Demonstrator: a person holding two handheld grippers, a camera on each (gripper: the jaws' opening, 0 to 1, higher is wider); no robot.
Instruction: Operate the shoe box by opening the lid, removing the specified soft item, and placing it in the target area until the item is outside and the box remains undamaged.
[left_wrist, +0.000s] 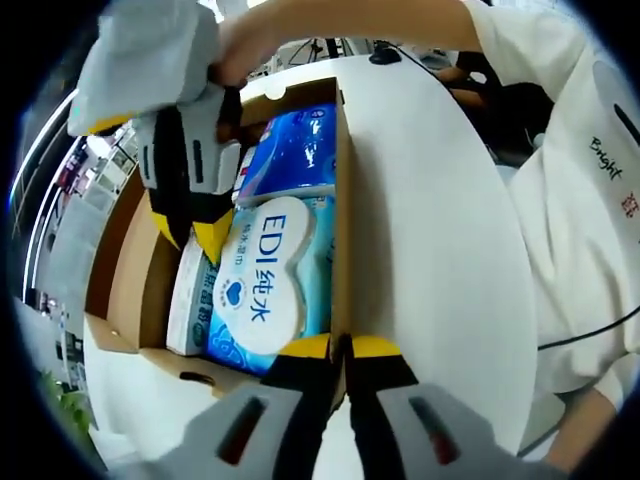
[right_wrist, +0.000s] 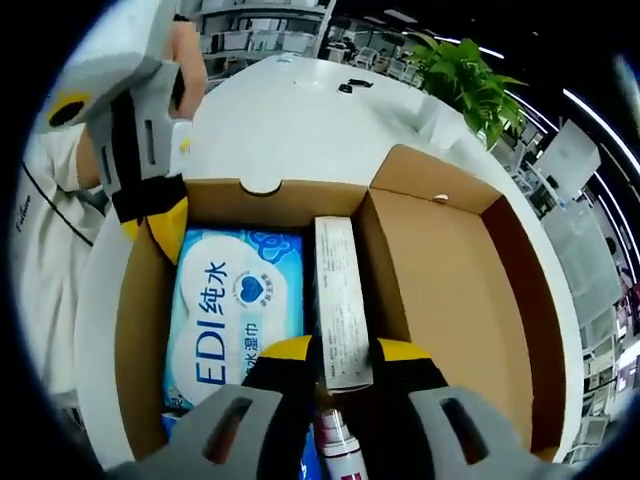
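In the left gripper view, the left tool (left_wrist: 348, 352) rises from 6 o'clock with its yellow-tipped jaws pressed on either side of the near wall of the shoe box (left_wrist: 342, 200), pinching that thin cardboard edge. The right tool (left_wrist: 190, 225) comes down from 11 o'clock, gripped by a person's hand (left_wrist: 235, 50), and its yellow tips dip into the box beside the packs.

In the right gripper view, the right tool (right_wrist: 340, 350) rises from 6 o'clock, its jaws spread a little with a slim white carton (right_wrist: 340, 300) standing between them; whether they touch it cannot be told. The left tool (right_wrist: 150, 190) enters at 10 o'clock, its yellow tip on the box's wall.

The soft wet-wipe pack (right_wrist: 235, 320) lies flat inside the box, on the side toward 9 o'clock in this view. Its glossy blue-and-white wrapper has a rounded white flap printed "EDI", "纯水" and a small heart. A second blue pack (left_wrist: 290, 150) lies beyond it in the left gripper view. The white carton carries fine print too small to read.

The box is plain brown cardboard, its lid (right_wrist: 450, 290) folded open toward 3 o'clock. It sits on a smooth white desk (right_wrist: 300, 120). A white sleeve (left_wrist: 590, 200) reads "Bright".
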